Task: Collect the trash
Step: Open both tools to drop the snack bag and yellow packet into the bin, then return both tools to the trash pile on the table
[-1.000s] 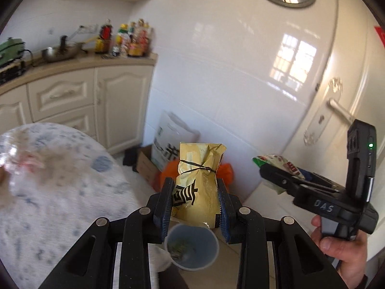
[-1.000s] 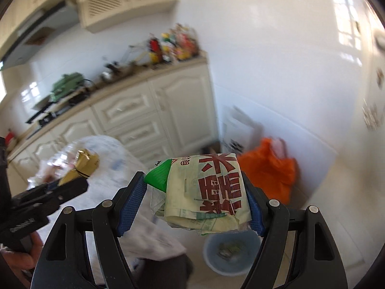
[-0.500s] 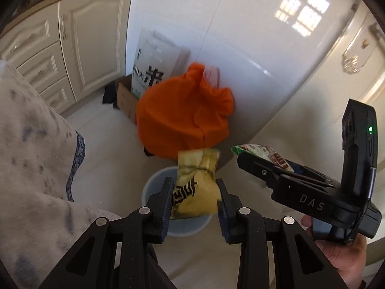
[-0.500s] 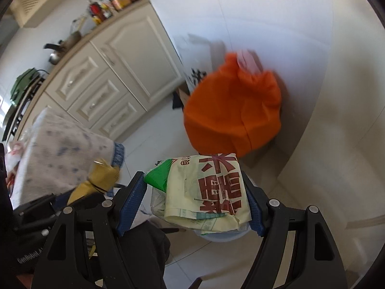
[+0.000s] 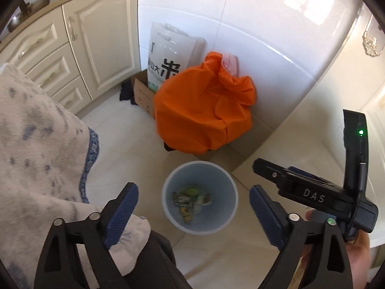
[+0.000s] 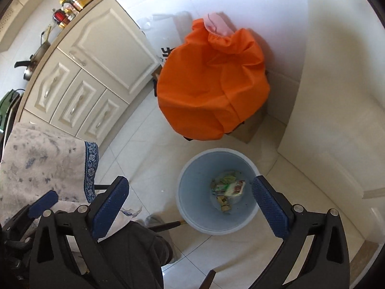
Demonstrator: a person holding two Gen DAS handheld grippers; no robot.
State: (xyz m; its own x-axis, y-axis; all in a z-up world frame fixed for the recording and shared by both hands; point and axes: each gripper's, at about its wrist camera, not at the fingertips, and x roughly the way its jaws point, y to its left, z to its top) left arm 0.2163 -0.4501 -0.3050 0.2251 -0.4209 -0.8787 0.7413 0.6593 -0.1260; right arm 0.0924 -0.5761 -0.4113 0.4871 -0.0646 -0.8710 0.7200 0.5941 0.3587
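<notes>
So both sets of jaws are spread wide with nothing between them. The left gripper [image 5: 193,210] has just been opened up, and only the pale blue bin [image 5: 168,207] down on the floor tiles is seen through the gap. Same with the right gripper [image 6: 190,207]: jaws just opened as wide as they go, blue pads bare, nothing pinched or touched.

The trash [image 6: 227,189] is found at the bottom of the bin, a small heap of crumpled snack wrappers, a greenish packet with red print lying on top. Which wrapper is which can't really be told from up here, too small and jumbled.

Handling-wise, judging by the look of it: this stuff is expected to be very light, soft and crinkly, a bit slippery since it's foil or plastic film, not fragile at all. It would best be taken across a bunched-up or folded part, where the pads get some thickness to bite on; a single flat edge would likely be slid off.

Further out, the bin is stood just in front of a big orange bag [image 5: 204,113], with a white printed sack [image 5: 166,57] and a cardboard box [image 5: 144,94] behind that, against the tiled wall. A cloth-covered table [image 5: 41,144] is seen to the left, cream cabinets [image 6: 96,57] beyond it. From the left view the right gripper is seen off to the right, held in a hand [image 5: 361,248]
</notes>
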